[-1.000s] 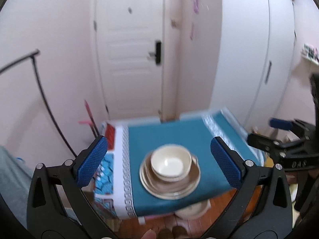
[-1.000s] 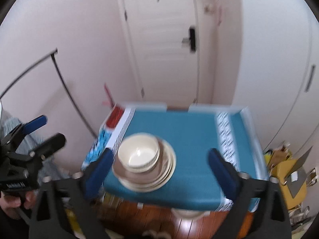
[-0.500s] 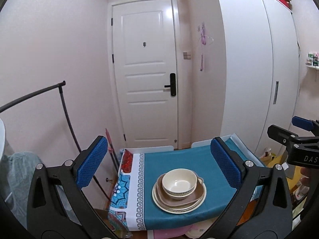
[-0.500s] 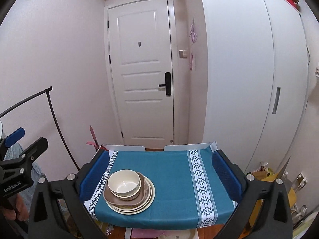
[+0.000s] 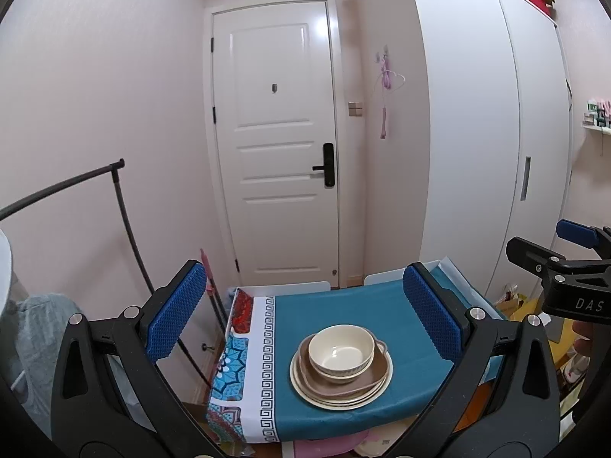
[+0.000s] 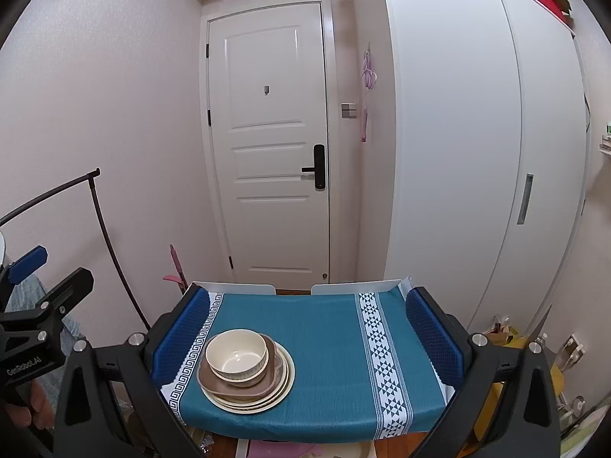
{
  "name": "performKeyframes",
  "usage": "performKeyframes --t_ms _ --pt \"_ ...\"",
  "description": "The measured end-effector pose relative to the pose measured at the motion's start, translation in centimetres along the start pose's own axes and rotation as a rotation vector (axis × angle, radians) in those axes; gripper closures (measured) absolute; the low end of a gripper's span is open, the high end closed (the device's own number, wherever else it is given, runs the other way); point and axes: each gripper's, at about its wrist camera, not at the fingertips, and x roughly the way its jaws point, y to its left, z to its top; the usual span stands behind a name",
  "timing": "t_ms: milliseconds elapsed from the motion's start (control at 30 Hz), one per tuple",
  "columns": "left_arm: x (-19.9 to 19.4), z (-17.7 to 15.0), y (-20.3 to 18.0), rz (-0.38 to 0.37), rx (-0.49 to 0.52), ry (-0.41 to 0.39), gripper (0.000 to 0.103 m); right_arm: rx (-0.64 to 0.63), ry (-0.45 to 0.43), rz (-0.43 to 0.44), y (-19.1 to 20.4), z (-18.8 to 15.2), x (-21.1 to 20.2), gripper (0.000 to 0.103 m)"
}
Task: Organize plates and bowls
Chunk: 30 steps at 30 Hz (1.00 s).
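Observation:
A cream bowl [image 5: 341, 351] sits in a brown squarish dish [image 5: 366, 379] on a stack of cream round plates [image 5: 336, 400], all on a small table with a teal cloth [image 5: 343, 305]. The same stack shows in the right wrist view, with the bowl [image 6: 236, 355], the brown dish [image 6: 267, 379] and the plates [image 6: 282, 381] on the teal cloth [image 6: 324, 328]. My left gripper [image 5: 305, 313] is open and empty, held back from the stack and above it. My right gripper [image 6: 309, 328] is open and empty, with the stack near its left finger.
A white door [image 5: 278, 145] and a white wardrobe [image 5: 477, 133] stand behind the table. A black clothes rail [image 5: 118, 198] stands at the left. Pink and cream items [image 5: 324, 448] lie under the table. Clutter lies on the floor at the right [image 6: 504, 336].
Both grippers have tilted up and drawn back from the table. The views have gone from blurred and looking down to steady and level. The stack has not moved.

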Motion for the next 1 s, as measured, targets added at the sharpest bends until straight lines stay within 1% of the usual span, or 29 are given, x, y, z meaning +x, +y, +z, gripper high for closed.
performKeyframes --t_ms 333,1000 --pt "0.6 0.0 -0.1 -0.005 -0.003 0.010 0.000 -0.011 0.017 -0.008 0.2 0.2 0.7 0.001" --pt "1.5 0.1 0.3 0.005 -0.019 0.021 0.000 0.001 0.025 -0.027 0.6 0.3 1.8 0.001"
